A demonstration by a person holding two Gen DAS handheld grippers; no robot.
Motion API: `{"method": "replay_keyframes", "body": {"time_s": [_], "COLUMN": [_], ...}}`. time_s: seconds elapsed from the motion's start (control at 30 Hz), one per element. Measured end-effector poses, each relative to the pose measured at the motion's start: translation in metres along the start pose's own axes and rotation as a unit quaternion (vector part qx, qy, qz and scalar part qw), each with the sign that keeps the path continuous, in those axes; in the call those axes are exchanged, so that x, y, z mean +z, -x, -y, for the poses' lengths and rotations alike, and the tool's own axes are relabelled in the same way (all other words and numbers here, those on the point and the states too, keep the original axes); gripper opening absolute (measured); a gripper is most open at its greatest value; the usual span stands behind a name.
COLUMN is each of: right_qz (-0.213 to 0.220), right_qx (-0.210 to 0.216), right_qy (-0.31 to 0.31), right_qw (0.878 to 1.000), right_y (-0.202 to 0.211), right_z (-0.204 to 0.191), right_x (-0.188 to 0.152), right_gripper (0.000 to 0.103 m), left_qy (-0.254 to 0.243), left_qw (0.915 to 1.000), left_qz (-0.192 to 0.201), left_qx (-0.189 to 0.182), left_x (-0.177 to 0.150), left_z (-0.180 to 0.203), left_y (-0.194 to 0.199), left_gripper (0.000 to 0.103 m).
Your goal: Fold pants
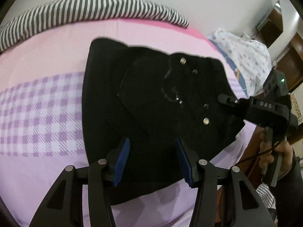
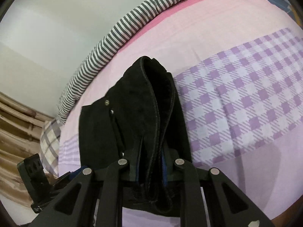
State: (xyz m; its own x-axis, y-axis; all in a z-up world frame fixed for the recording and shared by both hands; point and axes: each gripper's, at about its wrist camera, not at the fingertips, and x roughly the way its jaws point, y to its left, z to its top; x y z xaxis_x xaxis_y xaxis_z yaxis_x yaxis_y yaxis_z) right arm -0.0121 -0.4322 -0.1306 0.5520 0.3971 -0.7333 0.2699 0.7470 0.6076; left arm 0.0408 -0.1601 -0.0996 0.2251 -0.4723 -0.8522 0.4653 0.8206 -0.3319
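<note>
Black pants lie folded in a compact stack on the pink and purple bedsheet, with metal buttons and rivets on top. My left gripper is open, its blue pads apart just above the near edge of the pants, holding nothing. My right gripper comes in from the right in the left wrist view, clamped on the pants' right edge. In the right wrist view my right gripper is shut on the thick waistband edge of the pants.
A grey and white striped cloth lies along the far edge of the bed by the white wall. A patterned white pillow sits at the right. Wooden furniture stands beyond it. A plaid cloth hangs at the bed's side.
</note>
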Motion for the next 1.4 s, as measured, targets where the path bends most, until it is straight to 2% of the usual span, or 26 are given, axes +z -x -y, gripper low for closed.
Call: {"method": "replay_keyframes", "body": {"time_s": [0.17,0.27,0.4,0.5,0.57,0.63,0.77,1.13,1.23,1.4], "right_qz": [0.010,0.007,0.002,0.004,0.006,0.016,0.014,0.015,0.015,0.006], "right_qx": [0.002,-0.013,-0.019,-0.044,-0.062,-0.092,-0.109,-0.097,-0.099,-0.075], "right_qy": [0.005,0.003,-0.008,0.013,0.032,0.049,0.062,0.047,0.048,0.030], "right_qw": [1.000,1.000,1.000,0.999,0.998,0.994,0.992,0.994,0.994,0.997], "right_y": [0.016,0.010,0.004,0.009,0.012,0.016,0.020,0.027,0.026,0.023], "right_z": [-0.006,0.002,0.010,0.001,-0.007,-0.015,-0.020,-0.012,-0.010,0.001], "right_x": [-0.005,-0.009,-0.010,-0.012,-0.017,-0.023,-0.036,-0.047,-0.048,-0.046], "right_gripper": [0.015,0.016,0.022,0.030,0.049,0.058,0.058,0.059,0.065,0.067], "left_qy": [-0.020,-0.016,-0.046,-0.048,-0.048,-0.052,-0.060,-0.080,-0.087,-0.085], "left_qw": [0.9998,0.9999,0.9986,0.9982,0.9978,0.9964,0.9939,0.9891,0.9877,0.9880], "left_qz": [0.009,-0.003,-0.004,-0.004,-0.002,0.003,0.003,-0.010,-0.009,-0.007], "left_qx": [0.002,-0.001,0.025,0.035,0.045,0.067,0.093,0.123,0.129,0.129], "left_x": [0.001,-0.002,-0.005,-0.003,-0.001,-0.001,-0.007,-0.024,-0.024,-0.023], "left_z": [0.007,0.002,0.011,0.015,0.018,0.021,0.022,0.025,0.027,0.025], "left_y": [0.008,-0.001,-0.005,-0.005,-0.003,0.000,0.004,0.004,0.003,0.004], "left_gripper": [0.052,0.052,0.052,0.052,0.052,0.052,0.054,0.057,0.058,0.061]}}
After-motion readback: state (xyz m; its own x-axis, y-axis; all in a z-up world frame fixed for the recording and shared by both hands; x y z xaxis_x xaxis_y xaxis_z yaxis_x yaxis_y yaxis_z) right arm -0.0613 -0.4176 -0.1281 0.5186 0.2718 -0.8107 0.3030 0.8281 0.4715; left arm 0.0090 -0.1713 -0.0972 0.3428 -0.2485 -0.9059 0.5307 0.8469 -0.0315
